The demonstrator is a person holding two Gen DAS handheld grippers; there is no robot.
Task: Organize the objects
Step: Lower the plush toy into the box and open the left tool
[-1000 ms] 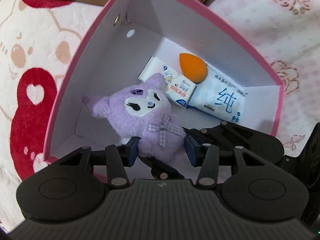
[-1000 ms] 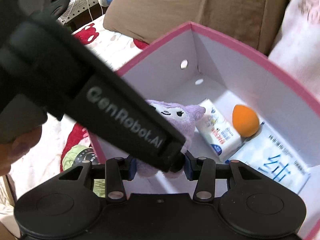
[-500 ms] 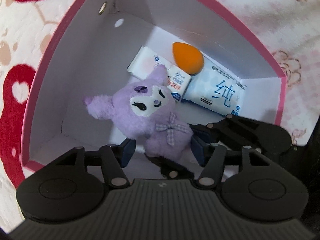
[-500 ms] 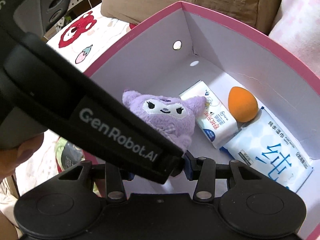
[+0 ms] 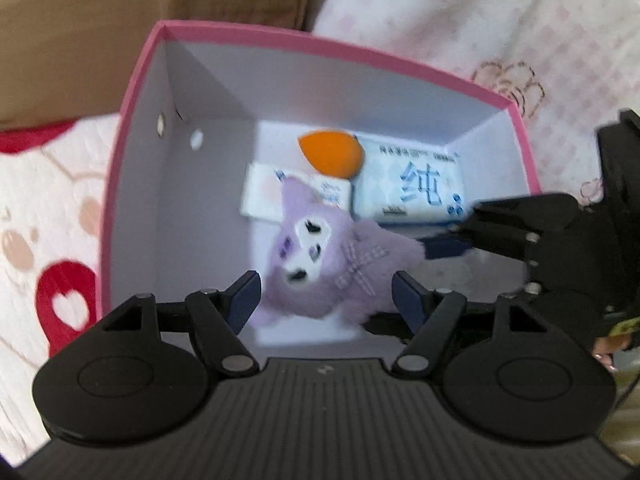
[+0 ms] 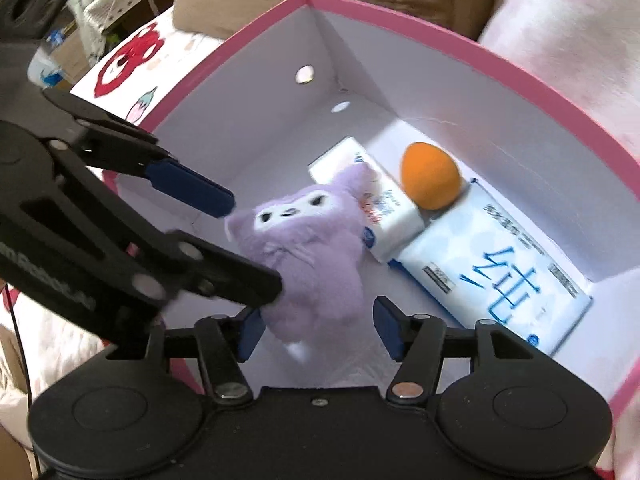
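Observation:
A purple plush toy (image 5: 320,264) lies inside the pink-rimmed white box (image 5: 132,128), partly on a small white tissue pack (image 5: 264,196). An orange beauty sponge (image 5: 332,153) and a blue-and-white wipes pack (image 5: 412,182) lie behind it. My left gripper (image 5: 326,304) is open above the plush, pads apart from it. In the right wrist view the plush (image 6: 312,256) sits in the box (image 6: 520,72) beyond my open right gripper (image 6: 316,332), with the left gripper's fingers (image 6: 188,188) at the left.
The box stands on a pink-and-white patterned bedspread (image 5: 500,20) with a red heart print (image 5: 66,296). A brown cushion (image 5: 100,20) lies behind the box. The right gripper's fingers (image 5: 444,247) reach in from the right.
The left gripper has opened, let go of the plush and pulled back upward. The plush has dropped and rolled onto the box floor. The right gripper has opened too.

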